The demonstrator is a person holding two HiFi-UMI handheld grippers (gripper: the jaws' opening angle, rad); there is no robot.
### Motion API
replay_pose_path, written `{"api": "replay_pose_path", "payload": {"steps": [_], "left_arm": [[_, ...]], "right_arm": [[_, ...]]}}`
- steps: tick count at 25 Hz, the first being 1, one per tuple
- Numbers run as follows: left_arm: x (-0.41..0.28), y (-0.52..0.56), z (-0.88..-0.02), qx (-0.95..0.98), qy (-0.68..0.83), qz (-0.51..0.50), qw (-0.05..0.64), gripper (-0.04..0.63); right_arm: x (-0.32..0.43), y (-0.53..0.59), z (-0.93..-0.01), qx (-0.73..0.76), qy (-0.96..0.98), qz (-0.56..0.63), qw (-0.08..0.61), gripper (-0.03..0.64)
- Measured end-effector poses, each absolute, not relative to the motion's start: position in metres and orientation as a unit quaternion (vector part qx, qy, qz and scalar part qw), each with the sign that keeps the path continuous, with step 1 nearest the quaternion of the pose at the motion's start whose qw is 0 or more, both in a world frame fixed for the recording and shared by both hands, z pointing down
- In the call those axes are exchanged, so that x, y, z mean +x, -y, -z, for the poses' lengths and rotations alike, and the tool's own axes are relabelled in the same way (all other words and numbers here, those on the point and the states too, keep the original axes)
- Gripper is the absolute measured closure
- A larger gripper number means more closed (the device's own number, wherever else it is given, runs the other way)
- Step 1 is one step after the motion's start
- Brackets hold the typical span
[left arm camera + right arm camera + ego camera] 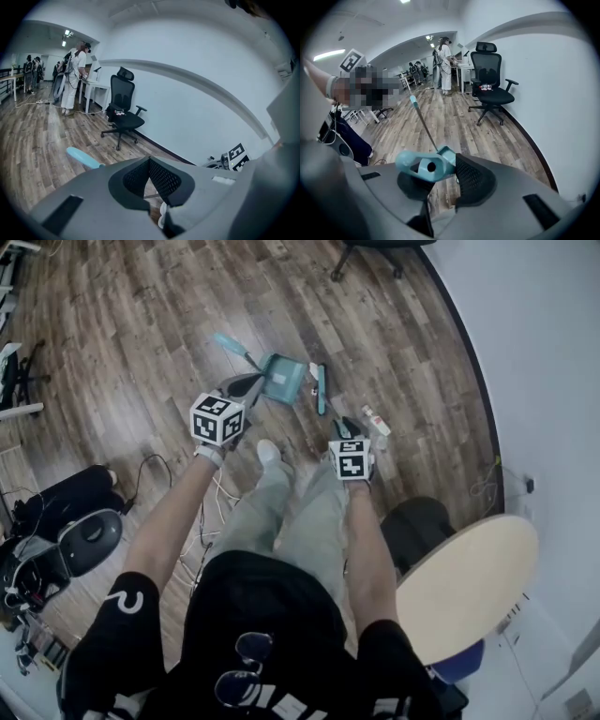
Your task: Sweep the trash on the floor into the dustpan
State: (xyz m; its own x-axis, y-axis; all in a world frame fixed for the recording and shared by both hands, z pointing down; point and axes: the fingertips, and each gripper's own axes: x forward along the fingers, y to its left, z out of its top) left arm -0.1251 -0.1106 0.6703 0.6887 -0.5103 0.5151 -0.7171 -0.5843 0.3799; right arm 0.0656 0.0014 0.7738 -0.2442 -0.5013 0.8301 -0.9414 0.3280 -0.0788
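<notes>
Two jaws of the right gripper (pixel 437 165) clamp the teal broom handle (pixel 423 165) by its holed end. On the left gripper (pixel 149 163) the jaws meet at the tips. A thin rod shows in the gap behind them, but whether it is pinched I cannot tell. Further out, the dustpan (pixel 284 379) lies on the wooden floor (pixel 141 324), with the broom head (pixel 322 390) just beside it. White trash (pixel 375 420) sits on the floor past the broom head, outside the dustpan, so the sweeping looks hardly begun.
</notes>
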Motion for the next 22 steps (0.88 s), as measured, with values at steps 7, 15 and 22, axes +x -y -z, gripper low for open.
{"api": "replay_pose_path", "payload": {"steps": [7,15,22], "left_arm": [[-0.166,0.115,-0.663,0.863,0.374,-0.168,0.295,0.598],[-0.206,0.115,-0.658,0.851,0.402,-0.155,0.302,0.598],[-0.222,0.116,-0.649,0.846,0.412,-0.147,0.303,0.598]], "right_arm": [[0.023,0.010,-0.765,0.507,0.725,-0.335,0.324,0.525],[-0.021,0.034,-0.743,0.500,0.747,-0.341,0.276,0.528],[-0.008,0.052,-0.714,0.521,0.743,-0.311,0.282,0.529]]}}
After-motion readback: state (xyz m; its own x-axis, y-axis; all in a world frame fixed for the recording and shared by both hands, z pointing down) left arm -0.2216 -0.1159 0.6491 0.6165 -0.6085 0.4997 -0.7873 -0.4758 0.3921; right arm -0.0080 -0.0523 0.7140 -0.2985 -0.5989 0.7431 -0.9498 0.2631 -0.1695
